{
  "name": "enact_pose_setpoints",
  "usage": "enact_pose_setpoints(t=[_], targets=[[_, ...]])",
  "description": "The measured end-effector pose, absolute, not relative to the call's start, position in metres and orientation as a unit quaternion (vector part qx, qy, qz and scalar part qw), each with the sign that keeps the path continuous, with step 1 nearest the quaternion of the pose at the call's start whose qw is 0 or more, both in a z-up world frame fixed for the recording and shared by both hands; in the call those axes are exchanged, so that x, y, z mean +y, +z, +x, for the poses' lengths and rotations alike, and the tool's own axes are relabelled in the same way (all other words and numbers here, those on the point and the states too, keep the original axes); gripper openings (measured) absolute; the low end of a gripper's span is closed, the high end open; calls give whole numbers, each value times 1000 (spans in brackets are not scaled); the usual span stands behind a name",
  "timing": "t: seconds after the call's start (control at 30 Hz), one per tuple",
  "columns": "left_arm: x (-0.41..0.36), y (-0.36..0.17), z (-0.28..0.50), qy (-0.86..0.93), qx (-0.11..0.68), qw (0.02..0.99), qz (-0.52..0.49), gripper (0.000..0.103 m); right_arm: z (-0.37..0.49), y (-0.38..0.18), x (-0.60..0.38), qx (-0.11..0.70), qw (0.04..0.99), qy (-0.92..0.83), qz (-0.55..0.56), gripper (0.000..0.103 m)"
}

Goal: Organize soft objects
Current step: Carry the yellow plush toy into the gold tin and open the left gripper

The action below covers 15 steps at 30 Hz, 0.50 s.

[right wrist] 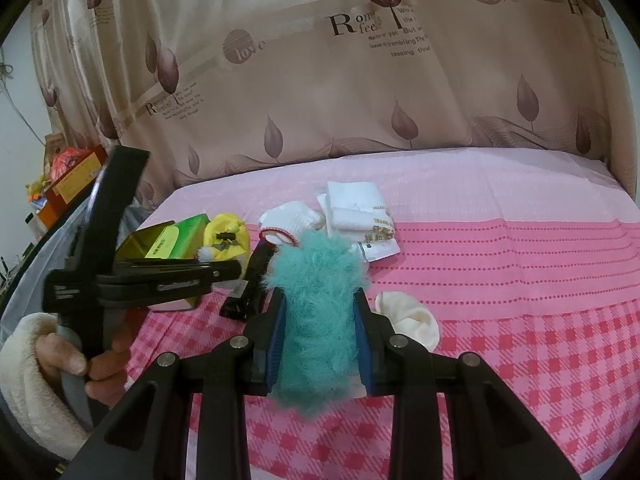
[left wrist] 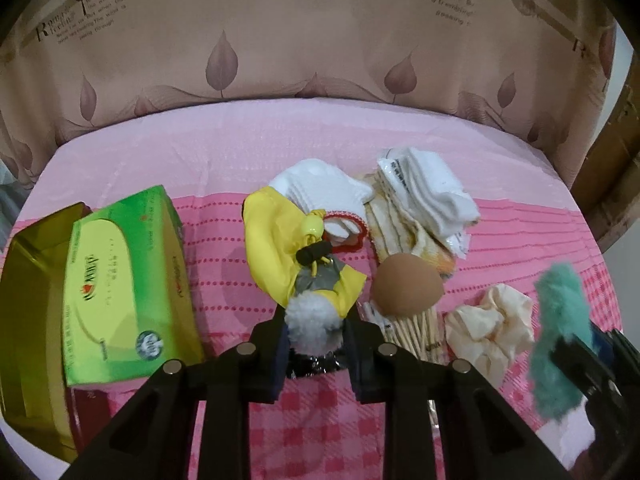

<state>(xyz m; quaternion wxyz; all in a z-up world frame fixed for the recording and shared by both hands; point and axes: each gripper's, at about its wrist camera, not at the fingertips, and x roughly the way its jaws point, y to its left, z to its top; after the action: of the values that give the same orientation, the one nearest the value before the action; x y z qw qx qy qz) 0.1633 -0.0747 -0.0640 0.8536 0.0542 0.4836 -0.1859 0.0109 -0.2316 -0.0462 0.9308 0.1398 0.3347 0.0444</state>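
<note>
The left hand-held gripper (left wrist: 316,330) is clamped on a small white pompom (left wrist: 314,324), its blue-lined jaws pressed against the fluff on both sides. The pompom hangs at the near end of a yellow pouch (left wrist: 272,248) with a grey patch and a black toggle. The right hand-held gripper (right wrist: 318,320) grips a teal furry piece (right wrist: 316,312) upright between its pads, the fur bulging above and below the jaws.

Everything lies on a bed (left wrist: 240,144) under a pink cloth, plain towards the far edge and checked towards the near one, with a leaf-printed curtain (left wrist: 320,40) behind. A green tissue box (left wrist: 128,280) lies near the left edge beside an open golden box (left wrist: 28,300). Behind the pouch sits a white sock with a red cuff (left wrist: 320,192), and to its right a pile of folded white cloths (left wrist: 432,196) (some in clear wrappers). Nearer in, a brown egg-shaped sponge (left wrist: 408,284) rests over a bundle of wooden sticks (left wrist: 416,332), and a crumpled cream cloth (left wrist: 492,328) lies just beside them, between sticks and teal fur.

In the right wrist view a hand (right wrist: 80,356) in a fluffy cream sleeve (right wrist: 24,380) grips the left tool's handle.
</note>
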Motion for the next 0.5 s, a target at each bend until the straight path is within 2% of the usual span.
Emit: enact_pose_setpoints(t=[0.5], targets=[[-13,-21,146,-137,458,877,55,24,7,-43,-229,330,935,33,124,28]])
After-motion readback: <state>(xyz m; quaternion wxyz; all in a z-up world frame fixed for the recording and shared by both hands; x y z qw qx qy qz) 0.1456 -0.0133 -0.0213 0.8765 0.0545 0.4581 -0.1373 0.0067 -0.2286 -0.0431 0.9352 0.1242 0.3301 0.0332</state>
